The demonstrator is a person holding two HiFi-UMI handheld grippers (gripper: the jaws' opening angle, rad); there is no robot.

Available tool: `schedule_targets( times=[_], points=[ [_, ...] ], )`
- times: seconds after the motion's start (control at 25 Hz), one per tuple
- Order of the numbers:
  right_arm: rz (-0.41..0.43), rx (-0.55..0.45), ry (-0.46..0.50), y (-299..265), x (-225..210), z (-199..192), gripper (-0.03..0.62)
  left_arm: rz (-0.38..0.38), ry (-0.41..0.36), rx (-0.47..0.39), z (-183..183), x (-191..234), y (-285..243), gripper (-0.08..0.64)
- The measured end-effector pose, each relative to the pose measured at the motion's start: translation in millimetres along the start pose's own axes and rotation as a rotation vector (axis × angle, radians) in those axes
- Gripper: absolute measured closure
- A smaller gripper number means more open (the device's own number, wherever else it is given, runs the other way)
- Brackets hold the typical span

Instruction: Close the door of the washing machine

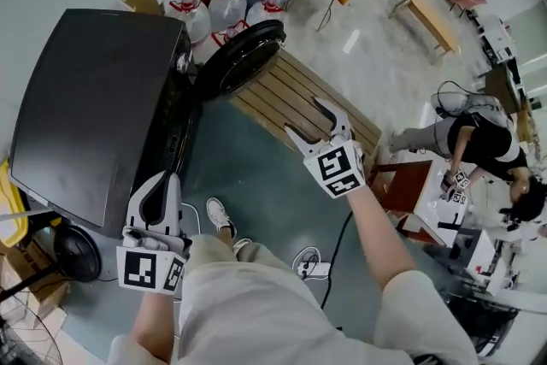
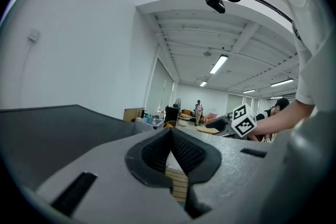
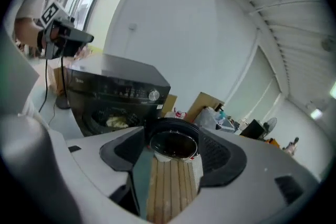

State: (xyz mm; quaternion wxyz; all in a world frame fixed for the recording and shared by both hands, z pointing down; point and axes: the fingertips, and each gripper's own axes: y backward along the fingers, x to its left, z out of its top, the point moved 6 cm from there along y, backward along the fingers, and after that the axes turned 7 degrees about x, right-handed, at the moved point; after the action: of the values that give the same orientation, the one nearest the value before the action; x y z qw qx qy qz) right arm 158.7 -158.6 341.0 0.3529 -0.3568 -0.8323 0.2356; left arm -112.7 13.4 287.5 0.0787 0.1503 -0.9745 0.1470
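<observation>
A black front-loading washing machine [image 1: 102,107] stands at the left, and its round door [image 1: 244,55] hangs swung open toward the far right. The right gripper view shows the machine [image 3: 115,86], pale laundry [image 3: 116,121] inside the drum, and the glass door [image 3: 173,143] framed at a distance between the jaws. My right gripper [image 1: 312,122] is open and empty, short of the door and pointing toward it. Low beside the machine's front corner, my left gripper [image 1: 157,199] holds nothing; its pads [image 2: 184,152] meet at the tip, so it is shut.
A slatted wooden platform [image 1: 299,98] lies on the floor beyond the door. Large water bottles [image 1: 224,8] and bagged clutter sit behind it. A power strip with cable [image 1: 312,267] lies by my feet, a fan [image 1: 75,252] stands lower left, and a person [image 1: 487,145] works at the right.
</observation>
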Motion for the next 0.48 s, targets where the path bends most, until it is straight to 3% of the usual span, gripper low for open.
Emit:
schedule_targets(
  times=[0.12, 0.28, 0.48],
  points=[
    [0.055, 0.089, 0.152, -79.7, -20.5, 6.7, 0.291, 0.016, 0.007, 0.026, -7.2, 24.3, -19.0, 0.555],
    [0.145, 0.200, 0.249, -182.4, -28.4, 2.4, 0.282, 0.044, 0.039, 0.083, -32.2, 41.4, -28.4, 0.555],
    [0.173, 0.319, 0.428, -280.8, -33.5, 4.9, 0.263, 0.072, 0.058, 0.118, -50.8, 56.5, -32.1, 0.555]
  ],
)
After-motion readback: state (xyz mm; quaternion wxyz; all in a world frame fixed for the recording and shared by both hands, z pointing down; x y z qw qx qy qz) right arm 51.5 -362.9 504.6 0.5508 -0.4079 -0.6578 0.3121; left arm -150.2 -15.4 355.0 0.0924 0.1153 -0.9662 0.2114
